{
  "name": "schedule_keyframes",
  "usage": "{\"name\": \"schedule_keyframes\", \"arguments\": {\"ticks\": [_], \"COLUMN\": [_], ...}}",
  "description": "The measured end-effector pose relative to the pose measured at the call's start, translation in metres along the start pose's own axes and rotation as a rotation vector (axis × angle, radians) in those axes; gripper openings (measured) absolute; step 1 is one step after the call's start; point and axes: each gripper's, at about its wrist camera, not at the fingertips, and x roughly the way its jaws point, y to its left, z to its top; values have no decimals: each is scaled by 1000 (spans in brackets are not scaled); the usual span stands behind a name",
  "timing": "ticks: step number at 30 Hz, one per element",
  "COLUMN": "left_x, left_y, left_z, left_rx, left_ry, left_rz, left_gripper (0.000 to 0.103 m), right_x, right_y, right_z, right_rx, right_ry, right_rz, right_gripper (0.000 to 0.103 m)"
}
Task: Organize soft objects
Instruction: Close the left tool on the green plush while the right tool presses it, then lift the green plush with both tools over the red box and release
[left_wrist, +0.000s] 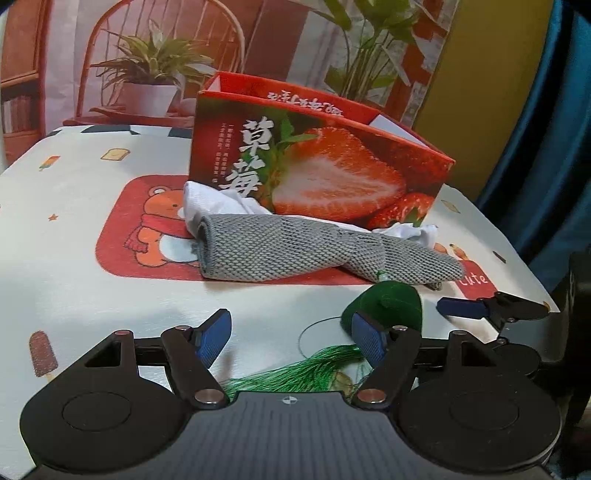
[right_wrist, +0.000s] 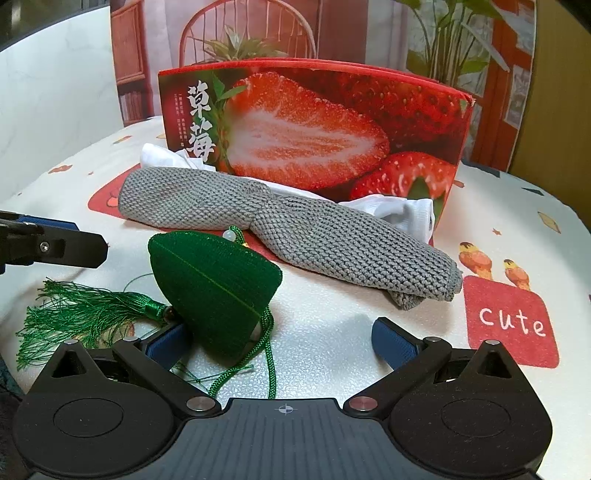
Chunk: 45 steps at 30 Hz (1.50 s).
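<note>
A green cone-shaped sachet (right_wrist: 210, 284) with a green tassel (right_wrist: 81, 314) lies on the table, also in the left wrist view (left_wrist: 384, 306). A grey knitted cloth (right_wrist: 280, 225) lies behind it, also seen from the left (left_wrist: 295, 251), on top of a white cloth (right_wrist: 399, 214). A red strawberry box (right_wrist: 314, 129) stands behind them, open at the top (left_wrist: 321, 162). My left gripper (left_wrist: 291, 339) is open, its right finger against the sachet. My right gripper (right_wrist: 280, 343) is open, the sachet just ahead of its left finger. Neither holds anything.
The table wears a white cartoon-print cover (right_wrist: 509, 321) with red patches. A printed backdrop with chair and plants (left_wrist: 155, 74) hangs behind. A blue curtain (left_wrist: 554, 147) is at the right. The right gripper's finger shows in the left wrist view (left_wrist: 480, 308).
</note>
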Motion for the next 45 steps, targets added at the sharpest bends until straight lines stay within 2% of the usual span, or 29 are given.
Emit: {"name": "schedule_keyframes", "arguments": {"ticks": [9,14,18,20,22,27,30,34,39,45], "left_x": [12,32,45,49,50,50,49,46,40,32], "left_y": [-25,-30,-32,-33,-32,-24,-17,-15,-20,-20], "left_z": [20,25,26,25,24,19,13,8,3,6], "left_rx": [44,-8,-17,-20,-30,-66,-99,-123,-107,-113], "left_ry": [13,55,91,101,105,110,111,99,85,58], "left_rz": [-133,-200,-230,-233,-234,-227,-239,-251,-259,-262], "left_gripper": [75,74,53,50,49,49,49,49,47,47], "right_x": [-1,2,5,5,3,-1,-4,-6,-9,-20], "right_y": [0,4,9,10,11,16,16,16,18,15], "right_z": [-2,1,4,4,5,8,8,8,8,13], "right_rx": [11,7,-25,-35,-42,-66,-57,-53,-51,-42], "right_ry": [-22,-24,-22,-22,-27,-38,-45,-52,-71,-117], "right_rz": [-8,-7,26,57,90,135,169,185,210,208], "right_gripper": [103,103,102,102,98,77,69,67,66,59]}}
